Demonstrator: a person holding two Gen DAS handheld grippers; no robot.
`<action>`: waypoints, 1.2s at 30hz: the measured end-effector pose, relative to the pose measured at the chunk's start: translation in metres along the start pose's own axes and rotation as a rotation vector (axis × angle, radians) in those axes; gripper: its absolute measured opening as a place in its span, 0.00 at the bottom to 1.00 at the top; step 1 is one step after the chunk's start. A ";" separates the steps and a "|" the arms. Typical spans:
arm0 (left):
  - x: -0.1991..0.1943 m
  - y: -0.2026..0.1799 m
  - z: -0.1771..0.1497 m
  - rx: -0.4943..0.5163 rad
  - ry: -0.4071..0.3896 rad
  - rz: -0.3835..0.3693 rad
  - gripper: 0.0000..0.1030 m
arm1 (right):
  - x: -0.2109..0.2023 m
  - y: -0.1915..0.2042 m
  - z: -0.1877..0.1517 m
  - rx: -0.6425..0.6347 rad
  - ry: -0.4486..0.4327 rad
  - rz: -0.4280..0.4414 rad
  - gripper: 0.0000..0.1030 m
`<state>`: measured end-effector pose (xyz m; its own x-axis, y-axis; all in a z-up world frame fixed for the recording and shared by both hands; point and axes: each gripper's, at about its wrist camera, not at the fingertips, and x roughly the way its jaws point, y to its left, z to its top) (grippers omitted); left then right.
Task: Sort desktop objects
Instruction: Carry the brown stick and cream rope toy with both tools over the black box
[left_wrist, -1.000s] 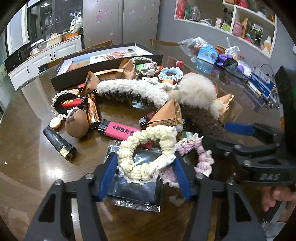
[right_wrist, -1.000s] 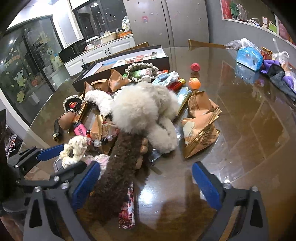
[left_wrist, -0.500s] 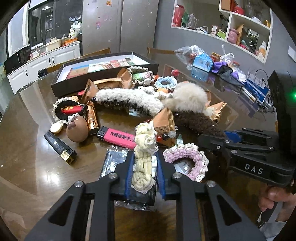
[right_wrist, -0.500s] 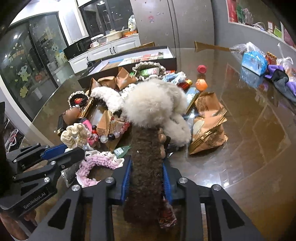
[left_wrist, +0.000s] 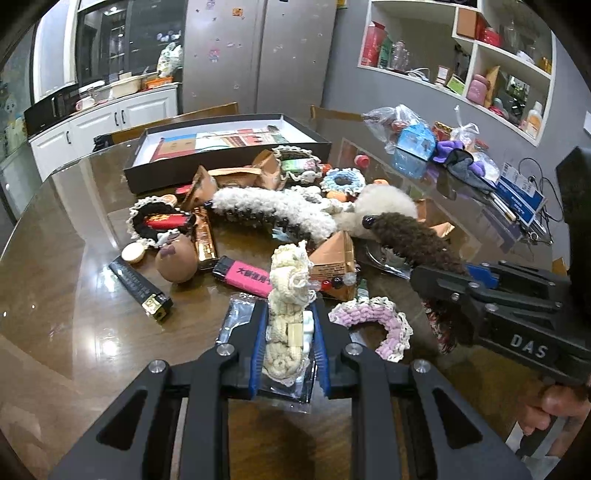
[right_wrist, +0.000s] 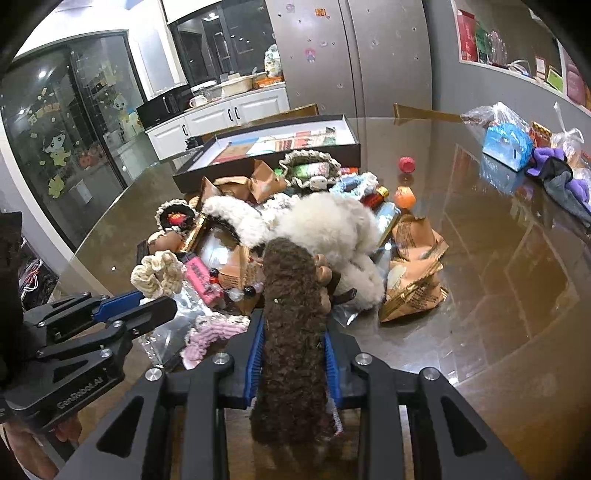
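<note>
My left gripper (left_wrist: 289, 325) is shut on a cream crocheted scrunchie (left_wrist: 290, 291) and holds it above a clear plastic bag (left_wrist: 236, 325). The scrunchie also shows in the right wrist view (right_wrist: 159, 273). My right gripper (right_wrist: 293, 347) is shut on a brown fuzzy hair clip (right_wrist: 293, 332), lifted off the table; the clip shows in the left wrist view (left_wrist: 410, 236). A pile of objects lies ahead: a white fuzzy hair clip (left_wrist: 269, 210), a white pompom (right_wrist: 325, 221), a pink scrunchie (left_wrist: 373, 321), a pink lighter (left_wrist: 245, 275).
A black shallow box (left_wrist: 229, 162) stands at the back of the brown table (left_wrist: 74, 295). Orange snack packets (right_wrist: 413, 273), a brown egg toy (left_wrist: 176, 260), a black bar (left_wrist: 140, 288) and bags (left_wrist: 413, 140) at the right lie around.
Both grippers closed, the left on the cream scrunchie, the right on the brown clip, and both have lifted their items off the table.
</note>
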<state>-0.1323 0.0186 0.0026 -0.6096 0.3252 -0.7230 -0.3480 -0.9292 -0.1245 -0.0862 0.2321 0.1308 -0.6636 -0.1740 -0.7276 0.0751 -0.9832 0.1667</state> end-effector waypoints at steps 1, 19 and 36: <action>-0.003 0.001 0.000 -0.012 -0.006 0.005 0.23 | -0.002 0.001 0.001 -0.002 -0.005 0.001 0.28; -0.020 0.016 0.013 -0.139 -0.034 0.144 0.23 | -0.013 0.039 0.015 -0.073 -0.059 0.021 0.28; 0.008 0.038 0.076 -0.196 -0.047 0.150 0.24 | -0.002 0.052 0.063 -0.105 -0.105 -0.017 0.28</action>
<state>-0.2042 -0.0009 0.0439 -0.6781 0.1841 -0.7115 -0.1091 -0.9826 -0.1503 -0.1281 0.1854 0.1831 -0.7394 -0.1563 -0.6548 0.1374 -0.9872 0.0805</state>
